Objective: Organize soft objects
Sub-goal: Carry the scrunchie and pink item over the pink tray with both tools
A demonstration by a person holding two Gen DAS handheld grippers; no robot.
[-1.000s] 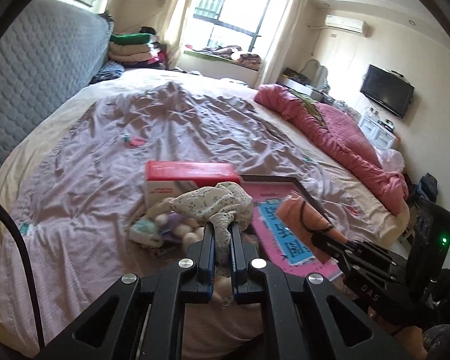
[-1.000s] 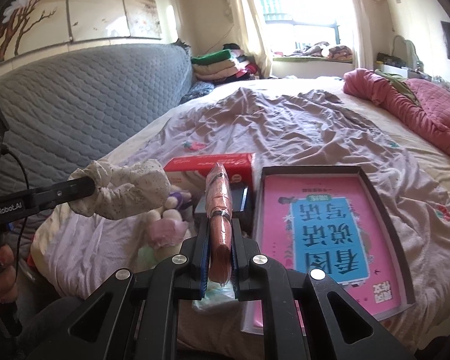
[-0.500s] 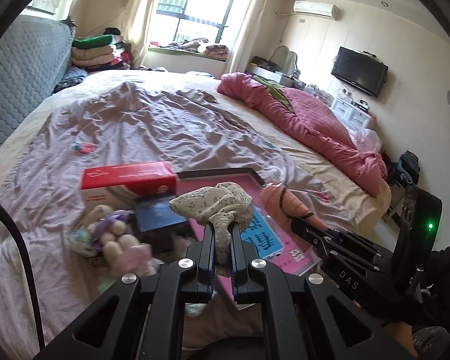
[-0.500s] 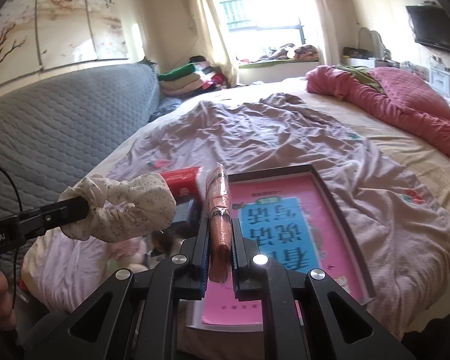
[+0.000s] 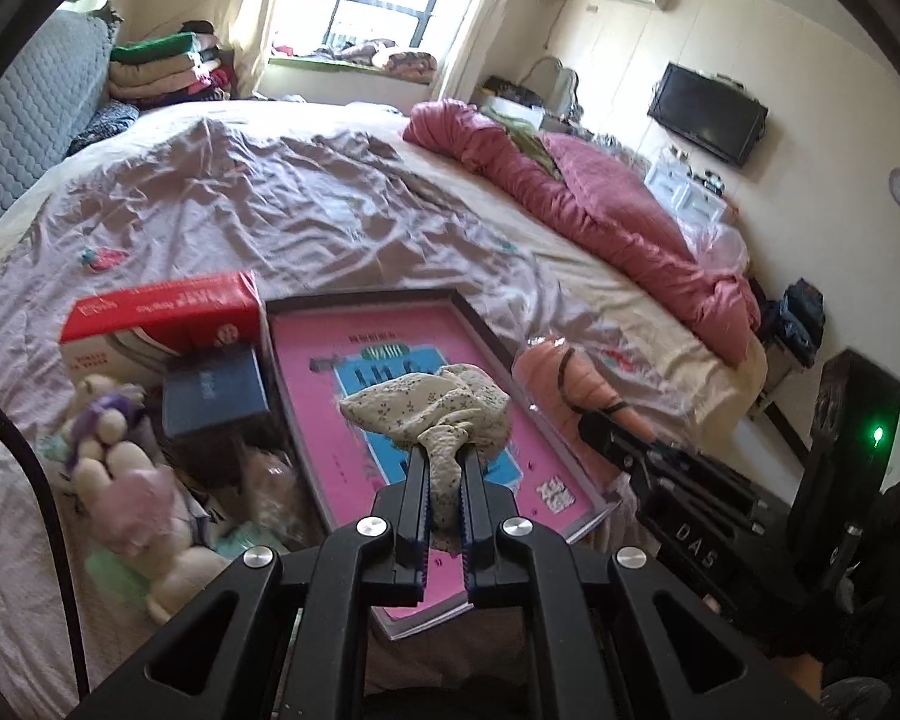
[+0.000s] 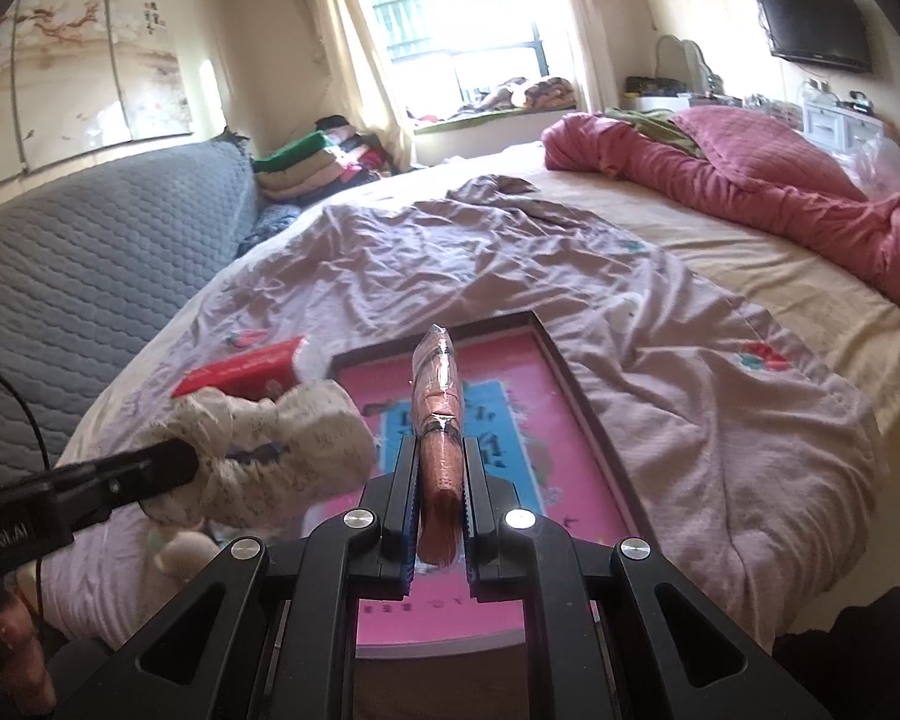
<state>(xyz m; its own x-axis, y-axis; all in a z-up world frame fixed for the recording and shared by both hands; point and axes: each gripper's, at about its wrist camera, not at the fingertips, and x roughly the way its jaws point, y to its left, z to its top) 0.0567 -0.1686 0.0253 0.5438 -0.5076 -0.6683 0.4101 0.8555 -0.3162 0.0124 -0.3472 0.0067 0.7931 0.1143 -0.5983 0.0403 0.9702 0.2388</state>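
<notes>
Left gripper (image 5: 444, 480) is clamped on the gathered neck of a floral cloth bundle (image 5: 429, 405), which bulges forward of the fingertips and hangs above the pink-lined tray (image 5: 306, 372). Right gripper (image 6: 441, 474) is clamped on the lower end of a plastic-wrapped orange roll (image 6: 437, 384); the roll's long axis runs straight forward along the fingers, over the near half of the same tray (image 6: 576, 396).

Relative to the tray, both held items lie directly above its pink bottom: the bundle over the near left part, the roll over the middle. Judged from this, the coming move is a short descent and release, and neither arm has a clear advantage in reach. The two grippers sit close together, left one just beside the roll, so a simultaneous drop risks contact between them.

Left of the tray, touching its left rim, stands a red carton (image 5: 162, 315), with a blue box (image 5: 216, 390) in front of it. Further left lies a plush toy (image 5: 120, 474) among soft packets, not yet collected. Beyond the tray, the wrinkled lilac sheet (image 5: 282, 204) covers the bed; a pink quilt (image 5: 600, 216) lies well apart, to the right. Nothing obstructs the tray interior.
</notes>
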